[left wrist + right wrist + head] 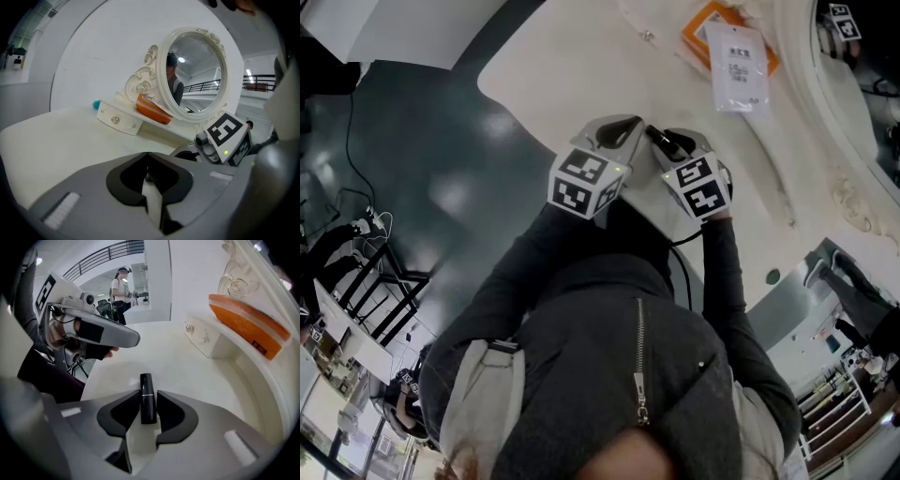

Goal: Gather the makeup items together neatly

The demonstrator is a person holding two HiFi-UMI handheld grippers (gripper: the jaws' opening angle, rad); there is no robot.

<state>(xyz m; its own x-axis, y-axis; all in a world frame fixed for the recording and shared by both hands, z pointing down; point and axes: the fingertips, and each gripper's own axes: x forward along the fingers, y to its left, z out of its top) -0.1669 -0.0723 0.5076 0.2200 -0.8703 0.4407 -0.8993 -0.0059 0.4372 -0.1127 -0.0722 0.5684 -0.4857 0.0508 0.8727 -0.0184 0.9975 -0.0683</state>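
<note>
Head view: two hand-held grippers side by side at centre, over the near edge of a white worktop (pixel 581 56). R. gripper view: right gripper (pixel 149 395) has its jaws partly closed, w/ pads against both sides of a black lipstick (pixel 147 383); the tube runs along the jaw line, free end toward 12 o'clock, over the bare worktop. Whether it is lifted clear of the surface cannot be told. L. gripper view: left gripper (pixel 147 154) has its jaw tips together and nothing held; the right gripper's marker cube sits at approx. 3 o'clock from them. Beyond, at 12–1 o'clock, stands an oval mirror (pixel 194 75) in an ornate white frame, w/ an orange packet (pixel 152 108) on its base shelf and a small white drawer (pixel 119 121) w/ two knobs below that. A teal item (pixel 96 105) shows just beside the drawer at 9 o'clock. In the head view a white sachet (pixel 736 61) lies on the orange packet, at 1 o'clock from the grippers, well apart from the lipstick.
</note>
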